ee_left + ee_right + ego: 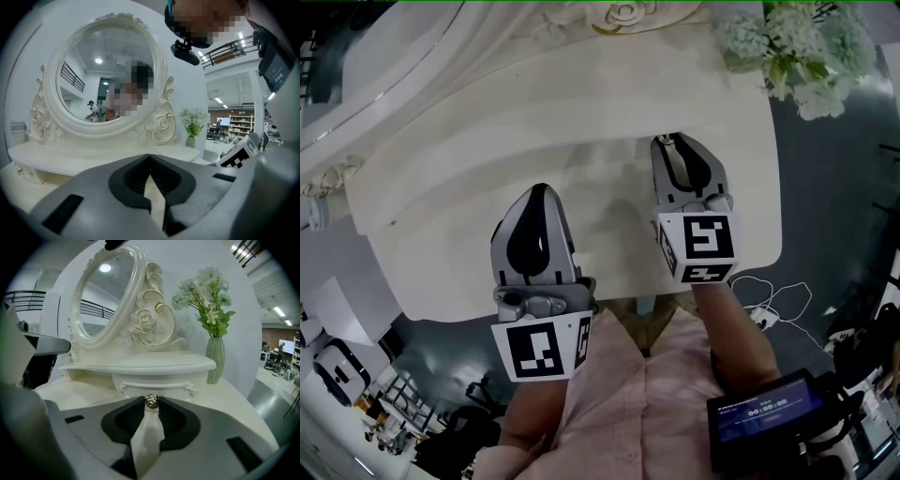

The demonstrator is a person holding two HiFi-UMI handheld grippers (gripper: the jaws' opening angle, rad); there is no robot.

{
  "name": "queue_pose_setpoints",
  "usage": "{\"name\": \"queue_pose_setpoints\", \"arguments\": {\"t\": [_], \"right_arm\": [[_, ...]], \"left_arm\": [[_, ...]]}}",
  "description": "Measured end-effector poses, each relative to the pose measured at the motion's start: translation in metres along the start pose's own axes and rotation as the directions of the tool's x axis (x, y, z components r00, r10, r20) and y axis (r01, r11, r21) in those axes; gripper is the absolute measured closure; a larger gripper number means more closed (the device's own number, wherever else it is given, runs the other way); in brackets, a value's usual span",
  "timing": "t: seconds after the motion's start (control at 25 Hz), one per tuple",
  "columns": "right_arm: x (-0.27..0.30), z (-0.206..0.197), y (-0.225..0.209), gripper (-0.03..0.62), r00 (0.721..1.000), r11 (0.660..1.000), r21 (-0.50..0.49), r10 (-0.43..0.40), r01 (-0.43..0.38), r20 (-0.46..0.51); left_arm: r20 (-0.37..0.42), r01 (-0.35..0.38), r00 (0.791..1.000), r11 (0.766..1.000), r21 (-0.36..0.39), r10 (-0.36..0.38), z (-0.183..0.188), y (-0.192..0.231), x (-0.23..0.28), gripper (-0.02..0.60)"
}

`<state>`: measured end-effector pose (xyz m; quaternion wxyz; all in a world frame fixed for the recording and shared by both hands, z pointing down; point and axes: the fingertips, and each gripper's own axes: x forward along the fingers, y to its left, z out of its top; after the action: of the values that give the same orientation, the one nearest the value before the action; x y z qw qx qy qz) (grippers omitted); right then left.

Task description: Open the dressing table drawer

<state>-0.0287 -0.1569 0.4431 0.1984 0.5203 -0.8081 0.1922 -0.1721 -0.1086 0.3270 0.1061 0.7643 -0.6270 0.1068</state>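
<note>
Where head view hides it, right gripper [676, 141] pinches knob [152, 401] | left gripper [150, 157] closed, empty

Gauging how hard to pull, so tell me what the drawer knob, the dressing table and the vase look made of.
Drawer knob: looks like metal, silvery with dark recesses in a patterned relief that glints.
Dressing table: smooth cream painted finish with a satin sheen. Wood or board beneath, cannot tell which.
Vase: pale green, vertically ribbed, matte. Ceramic or frosted glass, either is possible.

Left gripper [538, 190], right gripper [676, 141], perhaps touching tabletop [441, 239]
</note>
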Motion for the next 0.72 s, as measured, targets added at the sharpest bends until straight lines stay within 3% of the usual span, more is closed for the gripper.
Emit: {"name": "queue_pose_setpoints", "arguments": {"t": [0.72], "right_arm": [[-0.0007, -0.0004, 0.0013, 0.49, 1.0, 1.0, -0.004, 0.001, -0.001, 0.003]], "left_arm": [[0.012, 0.057, 0.998, 0.998, -0.004, -0.057, 0.0067, -0.003, 0.0027, 0.56]]}}
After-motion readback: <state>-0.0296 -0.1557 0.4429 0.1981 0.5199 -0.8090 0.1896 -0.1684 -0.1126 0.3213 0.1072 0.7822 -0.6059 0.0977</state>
